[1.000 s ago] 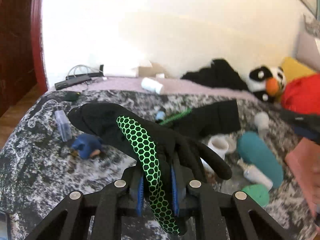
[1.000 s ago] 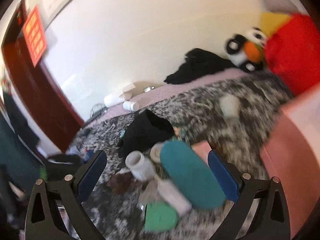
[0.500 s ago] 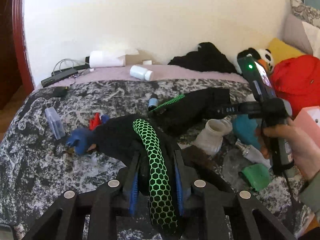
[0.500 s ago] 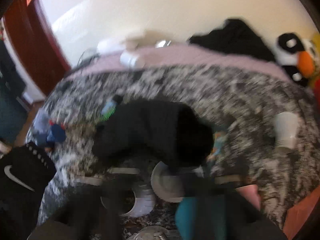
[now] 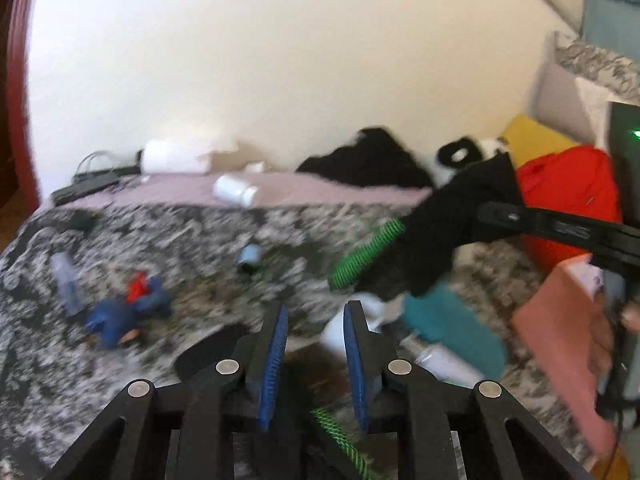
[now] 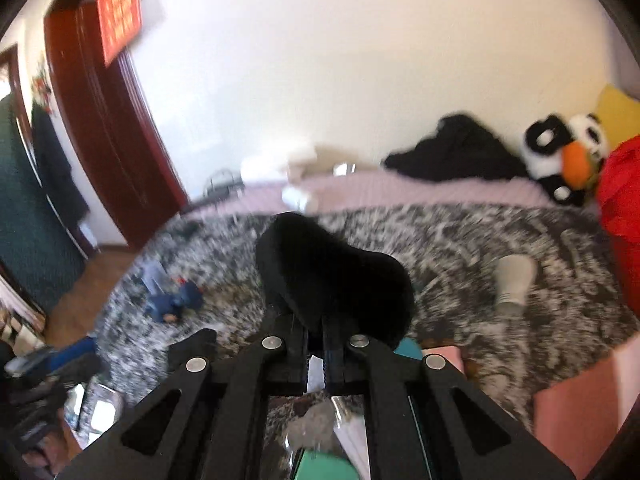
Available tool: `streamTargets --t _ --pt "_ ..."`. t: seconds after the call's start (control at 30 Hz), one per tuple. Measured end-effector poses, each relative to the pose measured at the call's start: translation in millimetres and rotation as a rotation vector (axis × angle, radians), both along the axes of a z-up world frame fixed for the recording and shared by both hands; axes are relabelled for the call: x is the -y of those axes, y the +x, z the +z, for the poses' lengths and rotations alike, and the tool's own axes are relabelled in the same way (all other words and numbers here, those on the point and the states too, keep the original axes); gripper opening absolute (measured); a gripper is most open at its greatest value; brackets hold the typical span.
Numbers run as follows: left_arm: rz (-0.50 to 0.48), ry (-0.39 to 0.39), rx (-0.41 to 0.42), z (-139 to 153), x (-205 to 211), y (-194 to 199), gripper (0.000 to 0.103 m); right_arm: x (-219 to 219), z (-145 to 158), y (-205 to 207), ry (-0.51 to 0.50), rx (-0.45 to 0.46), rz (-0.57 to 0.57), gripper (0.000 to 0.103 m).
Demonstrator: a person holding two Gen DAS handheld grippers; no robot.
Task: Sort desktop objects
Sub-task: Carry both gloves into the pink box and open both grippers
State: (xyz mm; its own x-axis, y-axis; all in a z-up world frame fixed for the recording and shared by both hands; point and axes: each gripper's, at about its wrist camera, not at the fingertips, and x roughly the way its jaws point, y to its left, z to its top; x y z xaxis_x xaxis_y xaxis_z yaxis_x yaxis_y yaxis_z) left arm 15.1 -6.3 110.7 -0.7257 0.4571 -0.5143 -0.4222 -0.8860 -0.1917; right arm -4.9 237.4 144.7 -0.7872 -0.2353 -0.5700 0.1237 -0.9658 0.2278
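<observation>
Pinching hold by the right claw (image 6: 316,320): its jaws are pressed together on a black glove (image 6: 332,276), which bulges up and away from the tips, clear of the mottled bed (image 6: 460,240).

From the left wrist view the glove hangs up and to the right of the left claw (image 5: 314,320), with its long axis slanting from the green cuff (image 5: 366,254) at lower left up to the pinched end at upper right. The right hand is therefore the one that carries it, and any placing move looks to be that hand's.

The left claw's jaws stand a little apart. A green-meshed strip (image 5: 336,436) shows low between them, but whether the pads press on it cannot be told.

The red sign (image 6: 118,4) on the door bears gold characters, too blurred to read. The small lettering on the right claw's arm is unreadable, and no brand is seen on the glove.
</observation>
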Motion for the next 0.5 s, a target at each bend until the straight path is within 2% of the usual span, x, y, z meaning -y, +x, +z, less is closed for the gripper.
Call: streamTargets --t 0.13,0.23,0.27,0.3,0.33,0.37,0.43,0.5 --pt "-0.054 0.023 -0.04 14 -33 8 0.018 -33 42 59 0.003 -0.107 -0.077 0.004" --pt "-0.043 -0.051 -0.036 11 -52 9 0.019 -59 63 96 -0.005 -0.161 -0.127 0.004" --pt "-0.022 -0.078 -0.029 7 -52 9 0.023 -66 68 108 0.001 -0.167 -0.135 0.004" --pt "0.002 -0.103 -0.017 3 -50 8 0.032 -70 70 115 0.006 -0.169 -0.136 0.004" --pt "0.025 -0.131 -0.008 -5 -47 7 0.059 -71 71 118 0.01 -0.169 -0.131 0.004" --pt "0.048 -0.159 0.0 -13 -43 6 0.077 -72 71 122 0.014 -0.168 -0.125 0.004" --pt "0.095 -0.237 0.037 -35 -36 0 0.084 -70 71 125 0.02 -0.166 -0.109 0.004" --pt "0.114 -0.289 0.085 -58 -31 -7 0.084 -64 70 124 0.022 -0.163 -0.086 0.004"
